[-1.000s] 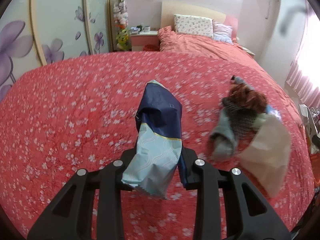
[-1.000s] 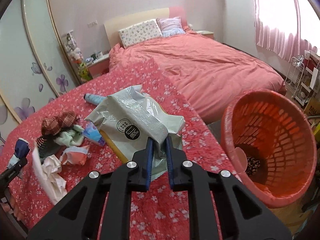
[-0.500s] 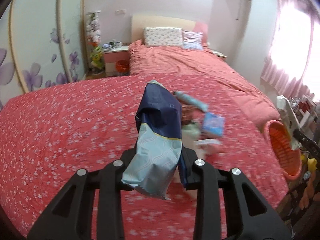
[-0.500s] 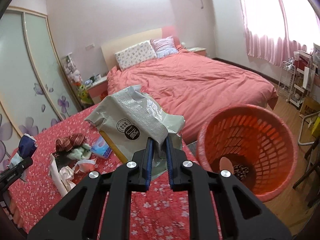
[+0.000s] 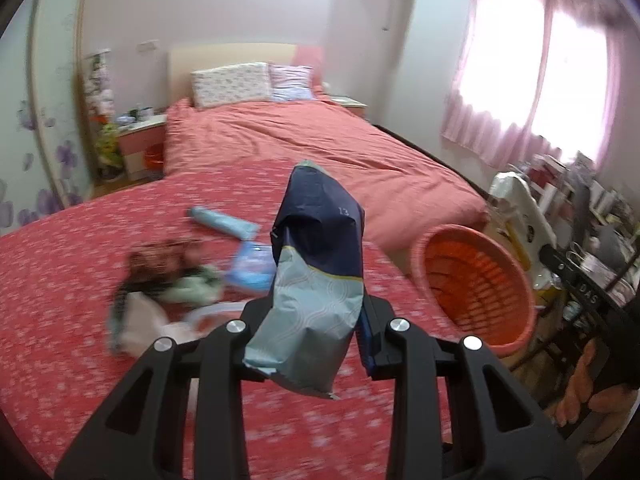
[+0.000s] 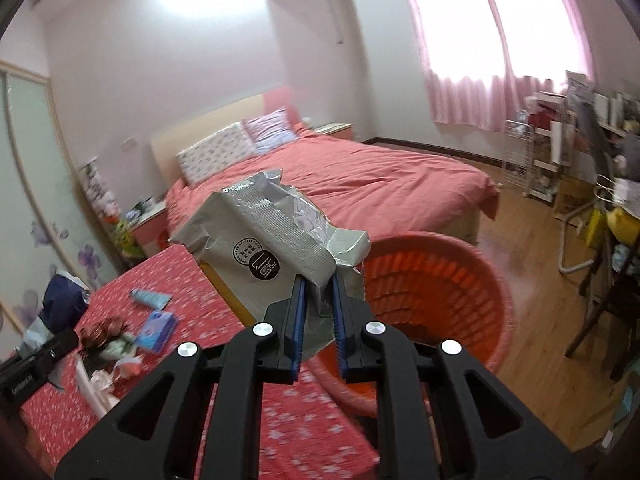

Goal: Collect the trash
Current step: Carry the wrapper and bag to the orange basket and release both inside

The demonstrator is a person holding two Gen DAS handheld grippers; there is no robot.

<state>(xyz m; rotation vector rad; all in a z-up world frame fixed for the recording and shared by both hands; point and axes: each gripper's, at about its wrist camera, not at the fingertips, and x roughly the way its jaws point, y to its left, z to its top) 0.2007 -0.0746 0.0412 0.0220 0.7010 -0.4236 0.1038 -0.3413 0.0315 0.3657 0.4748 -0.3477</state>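
My left gripper [image 5: 316, 332] is shut on a navy and pale-blue snack bag [image 5: 316, 272], held upright above the red flowered bedspread [image 5: 60, 280]. The orange laundry-style basket [image 5: 476, 280] stands on the floor to its right. My right gripper [image 6: 318, 316] is shut on a crumpled silver foil bag [image 6: 272, 248] with a round black logo, held just left of and above the orange basket [image 6: 436, 292]. More trash lies on the bed: a blue packet [image 6: 154, 330], a pale-blue tube [image 6: 150, 299] and a heap of wrappers [image 6: 108, 340].
A second bed with a pink cover [image 6: 360, 184] lies beyond. A wardrobe with purple flowers [image 6: 44, 216] stands at the left. Cluttered shelves, a rack and a chair [image 6: 592, 208] fill the right side by the curtained window. Wooden floor [image 6: 536, 320] shows around the basket.
Both grippers have swung to the right with their bags held. The orange basket has come into the left wrist view and now sits directly behind the silver bag in the right wrist view.
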